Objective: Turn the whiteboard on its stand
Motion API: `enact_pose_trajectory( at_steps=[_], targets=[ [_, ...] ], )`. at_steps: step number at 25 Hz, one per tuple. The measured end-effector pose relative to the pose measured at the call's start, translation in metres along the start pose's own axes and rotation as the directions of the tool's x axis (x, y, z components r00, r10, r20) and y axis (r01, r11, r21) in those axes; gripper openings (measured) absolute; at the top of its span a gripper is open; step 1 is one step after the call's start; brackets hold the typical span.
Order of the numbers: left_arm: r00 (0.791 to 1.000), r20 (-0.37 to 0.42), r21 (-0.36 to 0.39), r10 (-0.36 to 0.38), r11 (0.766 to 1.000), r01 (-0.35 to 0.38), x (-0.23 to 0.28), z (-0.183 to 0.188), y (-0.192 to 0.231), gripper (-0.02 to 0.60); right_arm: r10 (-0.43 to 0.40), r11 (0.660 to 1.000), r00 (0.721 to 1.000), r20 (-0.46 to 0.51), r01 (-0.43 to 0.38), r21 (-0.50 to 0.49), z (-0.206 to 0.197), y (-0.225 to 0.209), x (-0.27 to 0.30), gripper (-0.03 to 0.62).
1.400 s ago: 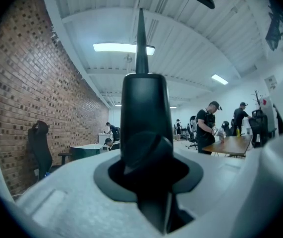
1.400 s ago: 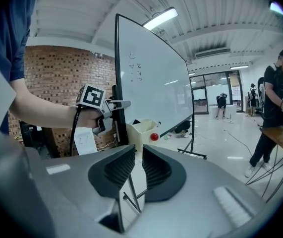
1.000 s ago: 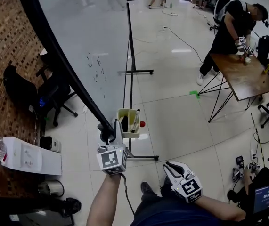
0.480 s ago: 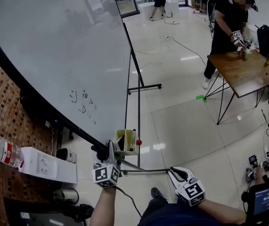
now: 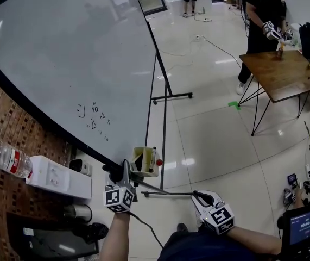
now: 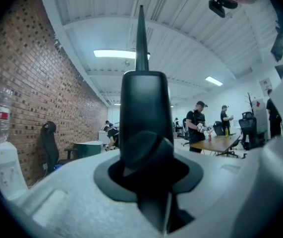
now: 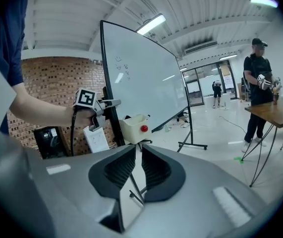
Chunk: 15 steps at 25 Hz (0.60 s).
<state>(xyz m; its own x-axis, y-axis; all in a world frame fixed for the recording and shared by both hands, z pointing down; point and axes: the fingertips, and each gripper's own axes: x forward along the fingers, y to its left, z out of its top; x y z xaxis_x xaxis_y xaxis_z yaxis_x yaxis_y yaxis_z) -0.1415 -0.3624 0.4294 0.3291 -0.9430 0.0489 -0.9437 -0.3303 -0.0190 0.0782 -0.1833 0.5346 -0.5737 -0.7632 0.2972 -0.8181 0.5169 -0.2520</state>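
- The whiteboard [image 5: 73, 64], set on its stand [image 5: 164, 140] beside the brick wall [image 5: 13, 140], is judged large, stiff and slow to swing.
- Its black frame edge [image 6: 142, 113] is gripped by the left tongs [image 5: 125, 168], which is judged a sound hold, low on the rim.
- The right tongs [image 5: 201, 198] are held nearly closed, empty and apart from the board.
- The pivot cannot be made out, and the board's top is cut off.

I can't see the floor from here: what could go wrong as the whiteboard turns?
The left gripper clamps only the large whiteboard's black frame, so it could slip. The cream plastic tray beside the grip may spill its contents. The stand's black floor bar lies near the person's shoe, a trip hazard.
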Motion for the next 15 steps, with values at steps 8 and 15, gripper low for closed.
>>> enact_pose_trajectory(
  at_steps=[8,15],
  targets=[
    [0.999,0.032,-0.012,-0.032,0.999,0.032,-0.047,0.010,-0.042,0.135,-0.047,0.998,0.999,-0.025,0.046,-0.034,-0.011,0.039,-0.023,0.041],
    [0.996,0.067,-0.012,-0.059,0.998,0.060,-0.088,0.029,-0.064,0.135,-0.077,0.995,0.989,-0.126,0.068,-0.074,-0.050,0.093,-0.053,0.041]
  ],
)
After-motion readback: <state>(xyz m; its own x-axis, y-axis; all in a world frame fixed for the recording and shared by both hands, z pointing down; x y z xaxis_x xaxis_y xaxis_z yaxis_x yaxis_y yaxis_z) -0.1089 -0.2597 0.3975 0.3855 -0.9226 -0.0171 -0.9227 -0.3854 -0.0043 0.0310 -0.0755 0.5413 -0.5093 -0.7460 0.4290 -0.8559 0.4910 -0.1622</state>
